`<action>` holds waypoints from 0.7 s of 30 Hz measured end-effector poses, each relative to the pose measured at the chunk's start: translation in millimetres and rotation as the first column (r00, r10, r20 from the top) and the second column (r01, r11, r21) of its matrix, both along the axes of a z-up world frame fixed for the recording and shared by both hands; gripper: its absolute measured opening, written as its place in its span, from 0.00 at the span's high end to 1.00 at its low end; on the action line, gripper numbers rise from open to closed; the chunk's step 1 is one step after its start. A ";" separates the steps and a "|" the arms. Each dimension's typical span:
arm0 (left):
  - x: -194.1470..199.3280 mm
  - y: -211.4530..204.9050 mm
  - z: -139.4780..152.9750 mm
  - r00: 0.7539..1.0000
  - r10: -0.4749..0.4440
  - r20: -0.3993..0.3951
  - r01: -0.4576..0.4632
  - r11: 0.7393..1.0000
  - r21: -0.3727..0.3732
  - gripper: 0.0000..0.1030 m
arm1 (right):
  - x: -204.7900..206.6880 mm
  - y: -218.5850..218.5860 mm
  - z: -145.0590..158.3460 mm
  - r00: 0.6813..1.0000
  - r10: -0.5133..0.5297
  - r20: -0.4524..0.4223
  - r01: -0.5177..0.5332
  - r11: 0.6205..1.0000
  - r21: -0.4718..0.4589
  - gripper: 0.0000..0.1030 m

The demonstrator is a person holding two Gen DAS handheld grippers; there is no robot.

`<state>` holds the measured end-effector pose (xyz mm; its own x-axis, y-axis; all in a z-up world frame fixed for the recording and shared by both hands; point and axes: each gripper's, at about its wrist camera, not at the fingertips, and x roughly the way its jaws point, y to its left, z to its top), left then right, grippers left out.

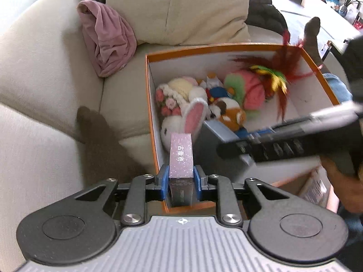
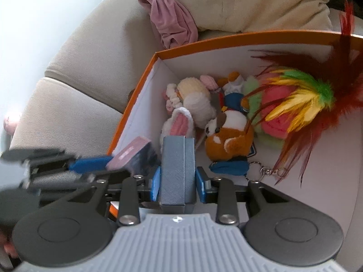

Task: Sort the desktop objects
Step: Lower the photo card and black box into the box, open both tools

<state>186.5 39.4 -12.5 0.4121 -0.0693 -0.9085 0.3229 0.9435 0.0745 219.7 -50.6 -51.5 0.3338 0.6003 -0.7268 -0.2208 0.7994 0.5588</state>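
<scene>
An orange box with white inside walls [image 1: 149, 86] [image 2: 145, 86] sits on a beige sofa and holds several plush toys [image 1: 188, 99] [image 2: 229, 136] and a feather toy [image 1: 281, 72] [image 2: 304, 99]. My left gripper [image 1: 181, 176] is shut on a pink glittery carton [image 1: 181, 154], held over the box's near left corner. It also shows in the right wrist view [image 2: 129, 154]. My right gripper [image 2: 177, 181] is shut on a grey box [image 2: 178, 170], held inside the orange box beside the plush toys. The grey box is partly visible in the left wrist view [image 1: 217, 133].
A pink cloth [image 1: 106, 38] [image 2: 172, 25] lies on the sofa beside a beige cushion [image 1: 181, 9] [image 2: 249, 2]. A keyring clasp [image 2: 267, 170] lies on the box floor. A person's socked foot [image 1: 313, 36] sits beyond the box.
</scene>
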 end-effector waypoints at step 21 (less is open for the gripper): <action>-30.3 54.2 18.8 0.985 0.136 0.103 -0.110 0.967 -0.231 0.74 | -1.7 12.0 -12.9 0.991 -0.003 -0.130 0.010 0.998 0.056 0.53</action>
